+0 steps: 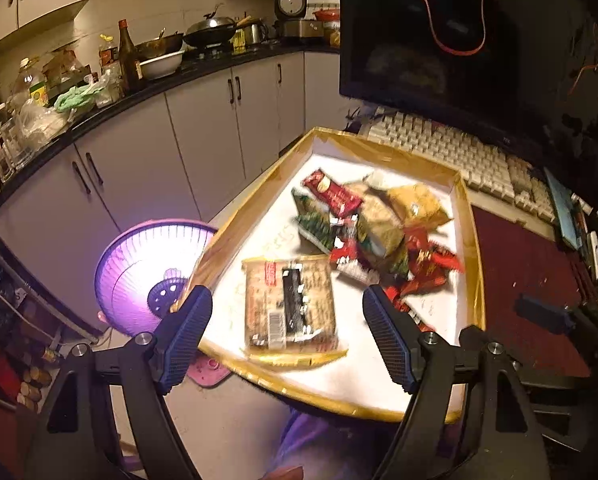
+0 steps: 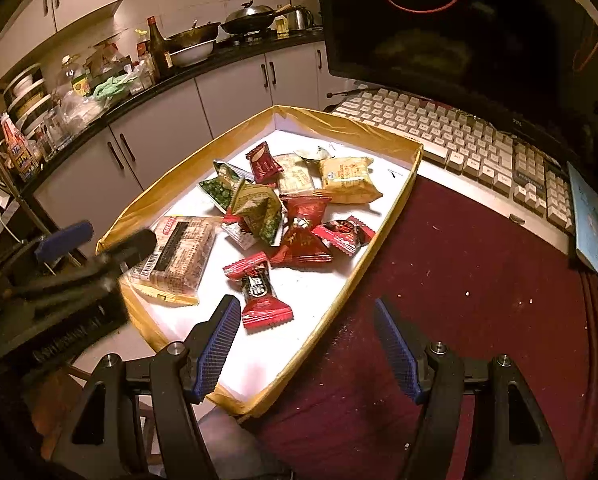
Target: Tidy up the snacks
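Note:
A shallow box [image 2: 339, 126] with a white floor and yellow taped rim holds several snack packets. A large tan packet [image 1: 289, 304] [image 2: 181, 254] lies at its near left. Red, green and yellow packets are piled in the middle [image 1: 379, 220] [image 2: 283, 200]; a yellow pack [image 2: 349, 180] lies farther back. One red wrapped snack [image 2: 259, 292] lies alone near the front. My left gripper [image 1: 287, 312] hovers open above the tan packet, nothing between its fingers. It also shows at the left of the right wrist view [image 2: 95, 246]. My right gripper [image 2: 307, 320] stands open over the box's near right rim, empty.
The box [image 1: 383, 148] rests on a dark red mat [image 2: 479, 280]. A keyboard [image 2: 459, 136] and a dark monitor [image 2: 459, 32] stand behind it. A purple fan [image 1: 147, 272] glows below left. A cluttered kitchen counter [image 1: 99, 92] runs along the back.

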Demonstrator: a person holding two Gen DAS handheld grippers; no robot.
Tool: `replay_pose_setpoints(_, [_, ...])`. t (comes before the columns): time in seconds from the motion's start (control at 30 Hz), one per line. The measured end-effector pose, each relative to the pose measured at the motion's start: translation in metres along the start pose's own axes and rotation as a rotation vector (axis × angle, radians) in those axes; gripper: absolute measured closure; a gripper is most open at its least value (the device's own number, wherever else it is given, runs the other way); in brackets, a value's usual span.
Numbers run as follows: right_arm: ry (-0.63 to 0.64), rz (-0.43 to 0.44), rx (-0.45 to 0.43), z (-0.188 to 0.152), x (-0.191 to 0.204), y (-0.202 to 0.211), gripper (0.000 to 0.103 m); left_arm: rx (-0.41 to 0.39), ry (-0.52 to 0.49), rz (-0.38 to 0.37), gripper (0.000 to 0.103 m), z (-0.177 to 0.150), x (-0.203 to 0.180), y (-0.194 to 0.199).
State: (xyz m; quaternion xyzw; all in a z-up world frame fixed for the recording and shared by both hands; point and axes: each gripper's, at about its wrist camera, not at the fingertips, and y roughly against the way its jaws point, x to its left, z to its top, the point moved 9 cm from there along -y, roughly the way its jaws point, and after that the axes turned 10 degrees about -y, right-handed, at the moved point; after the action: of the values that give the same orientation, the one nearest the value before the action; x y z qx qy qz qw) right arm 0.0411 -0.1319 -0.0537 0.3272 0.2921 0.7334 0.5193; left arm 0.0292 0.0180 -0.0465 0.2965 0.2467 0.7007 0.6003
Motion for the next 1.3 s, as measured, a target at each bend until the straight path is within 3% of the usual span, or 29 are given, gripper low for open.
replay_pose_setpoints(0.17, [-0.059, 0.005, -0.026, 0.026, -0.008, 0.005, 0.033, 0.047, 0.017, -0.029, 0.025, -0.004, 0.012, 0.002])
replay_pose_setpoints(0.33, [-0.071, 0.001, -0.071, 0.051, 0.008, 0.014, 0.033, 0.068, 0.005, -0.008, 0.025, -0.016, 0.026, -0.002])
replay_pose_setpoints(0.6, [0.010, -0.048, 0.027, 0.038, 0.030, -0.010, 0.033, 0.080, 0.006, -0.038, 0.025, -0.025, 0.034, -0.009])
replay_pose_setpoints(0.93, [0.003, -0.045, 0.049, 0.028, 0.026, -0.016, 0.033, 0.074, -0.024, -0.052, 0.025, -0.025, 0.024, -0.010])
replay_pose_setpoints(1.2, [-0.082, 0.042, -0.016, 0.023, 0.010, 0.003, 0.033, 0.055, -0.038, -0.073, 0.025, -0.020, 0.006, -0.011])
replay_pose_setpoints(1.3, [-0.110, 0.071, 0.008, 0.014, 0.004, -0.001, 0.033, 0.045, -0.055, -0.071, 0.025, -0.015, -0.004, -0.007])
